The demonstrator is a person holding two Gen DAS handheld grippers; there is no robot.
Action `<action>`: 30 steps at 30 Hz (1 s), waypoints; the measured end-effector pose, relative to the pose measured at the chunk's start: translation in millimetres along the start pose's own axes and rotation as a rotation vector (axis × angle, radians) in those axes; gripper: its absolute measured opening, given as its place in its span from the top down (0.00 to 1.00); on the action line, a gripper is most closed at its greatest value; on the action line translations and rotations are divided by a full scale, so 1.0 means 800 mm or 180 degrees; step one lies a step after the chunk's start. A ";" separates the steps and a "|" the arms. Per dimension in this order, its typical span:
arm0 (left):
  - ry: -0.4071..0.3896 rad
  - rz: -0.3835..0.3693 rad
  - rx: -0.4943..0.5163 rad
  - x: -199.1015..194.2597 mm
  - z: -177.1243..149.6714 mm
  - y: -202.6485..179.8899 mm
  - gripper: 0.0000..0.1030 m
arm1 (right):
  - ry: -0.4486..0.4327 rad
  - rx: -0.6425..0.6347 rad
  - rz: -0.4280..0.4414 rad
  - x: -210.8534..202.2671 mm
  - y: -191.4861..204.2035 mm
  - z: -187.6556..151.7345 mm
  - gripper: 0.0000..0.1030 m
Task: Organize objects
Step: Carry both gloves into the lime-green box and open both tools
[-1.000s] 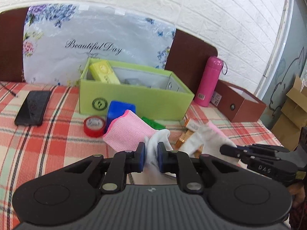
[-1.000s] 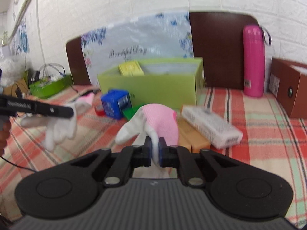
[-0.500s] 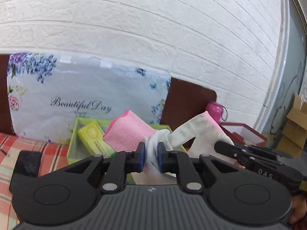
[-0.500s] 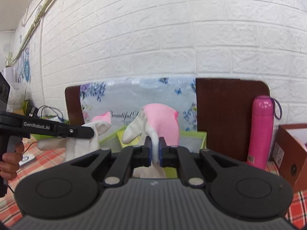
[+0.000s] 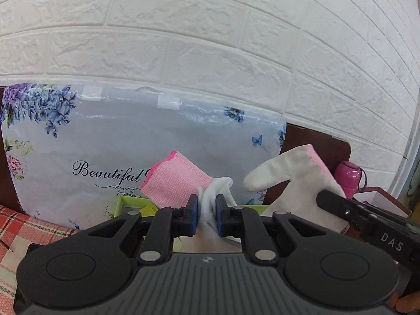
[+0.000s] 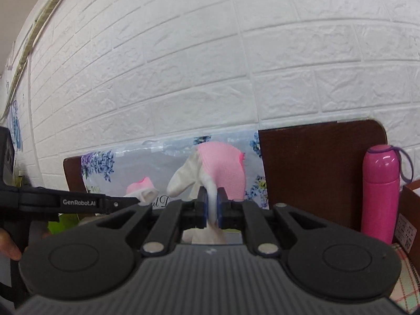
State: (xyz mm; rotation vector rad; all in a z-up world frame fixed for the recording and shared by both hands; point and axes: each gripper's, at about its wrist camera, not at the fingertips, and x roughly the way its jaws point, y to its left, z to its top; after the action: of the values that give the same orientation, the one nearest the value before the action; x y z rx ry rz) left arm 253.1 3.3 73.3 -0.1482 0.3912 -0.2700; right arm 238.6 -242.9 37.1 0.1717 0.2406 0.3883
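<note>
Two white gloves with pink cuffs hang in the air, one in each gripper. My left gripper (image 5: 207,211) is shut on the white part of one glove (image 5: 176,181), whose pink cuff sticks up to the left. My right gripper (image 6: 211,207) is shut on the other glove (image 6: 223,168). The left wrist view shows that second glove (image 5: 288,181) to the right, pinched by the right gripper (image 5: 321,198). From the right wrist, the left gripper (image 6: 136,200) and its glove (image 6: 143,191) appear at the left. Just below the gloves lies the green box's rim (image 5: 123,204).
A floral plastic bag (image 5: 105,157) leans on a brown headboard (image 6: 315,170) against the white brick wall. To the right stand a pink bottle (image 6: 380,194) and a brown box (image 6: 409,210). A checked tablecloth (image 5: 15,225) shows at lower left.
Both grippers have risen with their gloves and moved toward the green box. The table and the objects on it have dropped almost out of view, and the wall now fills the frames.
</note>
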 end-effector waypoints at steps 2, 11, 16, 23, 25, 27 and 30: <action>0.0086 0.0026 0.0004 0.014 -0.007 0.005 0.87 | 0.0220 0.0029 -0.0092 0.024 -0.005 -0.013 0.91; 0.0332 0.0308 0.0135 0.040 -0.054 0.028 0.30 | 0.0642 -0.0389 -0.0786 0.053 -0.019 -0.071 0.29; 0.0342 0.0389 0.0079 0.034 -0.047 0.029 0.29 | 0.0448 -0.0284 -0.0778 0.027 -0.019 -0.061 0.12; 0.0089 0.0422 0.0078 -0.018 -0.029 -0.002 0.23 | 0.0106 -0.0226 -0.0585 -0.030 0.003 -0.034 0.00; 0.0024 0.0372 0.0038 -0.038 -0.029 -0.012 0.23 | 0.0030 -0.0223 -0.0533 -0.050 0.010 -0.032 0.00; 0.0024 0.0358 0.0035 -0.058 -0.031 -0.024 0.23 | -0.0030 -0.0251 -0.0505 -0.071 0.018 -0.033 0.00; 0.0037 0.0356 0.0111 -0.086 -0.043 -0.039 0.18 | -0.0076 -0.0297 -0.0456 -0.101 0.028 -0.041 0.00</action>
State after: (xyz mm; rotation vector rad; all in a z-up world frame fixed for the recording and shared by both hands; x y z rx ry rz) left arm 171.2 -9.6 72.3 -0.0903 0.4045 -0.1674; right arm 149.6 -250.3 26.7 0.0668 0.2093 0.2545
